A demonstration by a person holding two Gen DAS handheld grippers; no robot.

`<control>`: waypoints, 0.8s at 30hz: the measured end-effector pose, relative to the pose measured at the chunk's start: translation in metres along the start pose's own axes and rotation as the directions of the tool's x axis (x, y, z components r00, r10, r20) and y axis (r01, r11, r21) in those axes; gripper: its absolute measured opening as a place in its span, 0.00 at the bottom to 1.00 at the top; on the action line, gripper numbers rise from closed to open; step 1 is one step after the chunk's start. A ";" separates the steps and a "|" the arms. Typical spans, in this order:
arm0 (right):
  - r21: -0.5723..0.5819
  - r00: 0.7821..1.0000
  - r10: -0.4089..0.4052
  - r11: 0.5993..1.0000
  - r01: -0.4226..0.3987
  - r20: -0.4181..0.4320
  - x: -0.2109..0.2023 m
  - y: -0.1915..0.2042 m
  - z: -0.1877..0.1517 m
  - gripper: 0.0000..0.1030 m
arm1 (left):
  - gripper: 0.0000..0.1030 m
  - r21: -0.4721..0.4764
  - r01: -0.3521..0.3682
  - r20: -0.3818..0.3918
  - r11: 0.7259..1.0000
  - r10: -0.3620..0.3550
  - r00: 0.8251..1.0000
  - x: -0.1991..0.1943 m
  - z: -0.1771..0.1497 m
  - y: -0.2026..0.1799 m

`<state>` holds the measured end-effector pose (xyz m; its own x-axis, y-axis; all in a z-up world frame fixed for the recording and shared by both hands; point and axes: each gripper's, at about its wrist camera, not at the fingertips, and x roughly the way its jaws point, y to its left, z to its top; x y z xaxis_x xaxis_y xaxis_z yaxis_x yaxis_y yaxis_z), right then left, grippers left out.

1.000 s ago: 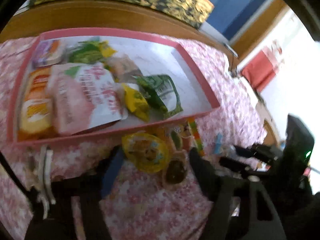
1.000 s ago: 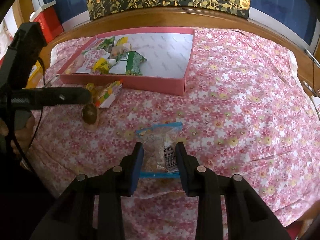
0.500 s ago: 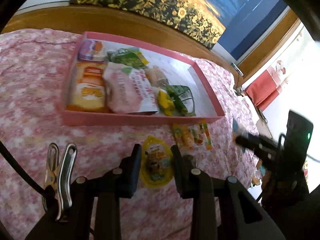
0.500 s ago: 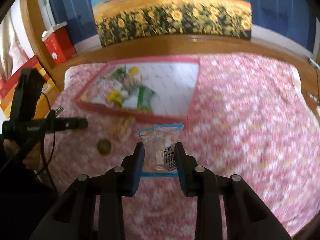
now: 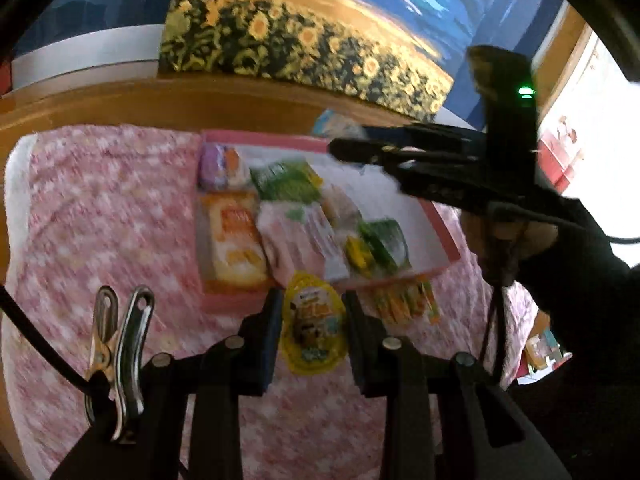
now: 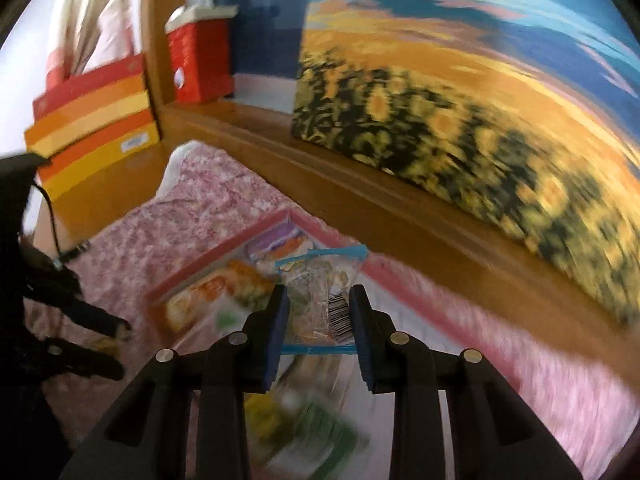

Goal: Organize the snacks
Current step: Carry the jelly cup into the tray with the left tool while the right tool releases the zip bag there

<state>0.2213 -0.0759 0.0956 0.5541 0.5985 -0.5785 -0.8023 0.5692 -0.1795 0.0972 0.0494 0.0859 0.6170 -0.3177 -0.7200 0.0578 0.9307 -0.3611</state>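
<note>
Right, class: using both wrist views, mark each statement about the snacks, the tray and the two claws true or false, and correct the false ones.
1. The left claw holds a yellow snack pack. True.
2. The right claw is empty. False: it grips a clear blue-edged packet.
3. The pink tray already holds several snacks. True.
4. The tray sits on bare wood. False: it sits on a pink floral cloth.
5. A sunflower picture stands behind the table. True.
</note>
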 end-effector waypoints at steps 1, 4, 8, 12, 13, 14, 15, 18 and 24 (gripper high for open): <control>-0.036 1.000 0.005 0.999 -0.005 -0.017 0.010 -0.001 0.006 0.31 | 0.30 -0.014 -0.002 0.007 1.000 0.002 1.000 0.001 0.006 0.004; -0.108 0.999 0.020 0.994 -0.025 -0.045 0.031 -0.004 0.018 0.31 | 0.30 -0.046 -0.005 0.036 0.999 0.007 0.999 0.005 0.022 0.016; -0.189 0.994 0.057 0.979 -0.073 -0.092 0.055 -0.003 0.024 0.37 | 0.30 -0.071 0.019 0.071 0.997 -0.014 0.997 0.008 0.040 0.027; -0.146 0.996 0.039 0.988 -0.051 -0.081 0.057 -0.012 0.020 0.45 | 0.30 -0.086 0.050 0.092 0.995 -0.042 0.995 0.012 0.059 0.032; -0.087 0.998 0.048 0.995 -0.052 -0.051 0.051 -0.018 0.019 0.45 | 0.30 -0.089 0.061 0.099 0.994 -0.052 0.994 0.012 0.062 0.032; -0.039 0.999 0.052 0.998 -0.052 -0.018 0.044 -0.021 0.018 0.45 | 0.30 -0.089 0.072 0.104 0.993 -0.062 0.993 0.012 0.064 0.032; 0.024 0.998 0.057 0.998 -0.058 0.024 0.036 -0.025 0.016 0.45 | 0.30 -0.088 0.084 0.108 0.993 -0.075 0.991 0.012 0.067 0.032; 0.161 0.988 0.110 0.979 -0.126 0.104 0.024 -0.028 0.014 0.28 | 0.30 -0.075 0.096 0.100 0.993 -0.089 0.991 0.016 0.069 0.028; 0.025 0.996 0.093 0.995 -0.093 -0.003 0.058 0.002 0.031 0.07 | 0.30 -0.051 0.105 0.068 0.993 -0.102 0.992 0.024 0.072 0.020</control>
<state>0.2586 -0.0228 0.0865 0.4764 0.6469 -0.5954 -0.8444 0.5253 -0.1049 0.1696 0.0733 0.1042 0.6599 -0.3975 -0.6376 0.0820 0.8816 -0.4648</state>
